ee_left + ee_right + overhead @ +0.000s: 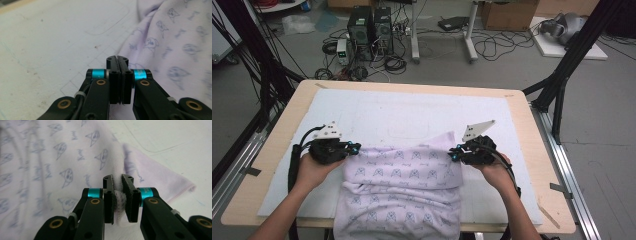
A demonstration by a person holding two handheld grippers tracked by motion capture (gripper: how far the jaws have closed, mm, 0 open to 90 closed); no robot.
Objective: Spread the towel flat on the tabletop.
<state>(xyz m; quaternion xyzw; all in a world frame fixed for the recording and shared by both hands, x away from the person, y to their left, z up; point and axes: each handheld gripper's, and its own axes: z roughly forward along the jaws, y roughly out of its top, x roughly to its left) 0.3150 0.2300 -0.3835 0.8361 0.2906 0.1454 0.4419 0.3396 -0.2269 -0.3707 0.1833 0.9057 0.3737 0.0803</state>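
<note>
Pale lilac cloth [402,192] with cat print lies on white mat [412,112], near table edge, lower part hanging over front; top layer folded back.

Left gripper [353,148] at cloth's left edge. In left gripper view jaws pressed together, no fabric visible between pads; cloth [172,50] just beside, to right of jaws.

Right gripper [453,152] at cloth's right edge. In right gripper view jaws clamp bunched fold of cloth [119,201]; fabric spreads ahead and left.

Wooden table [272,165]; white mat [412,115] on it; lilac printed cloth [404,185] atop mat.
</note>
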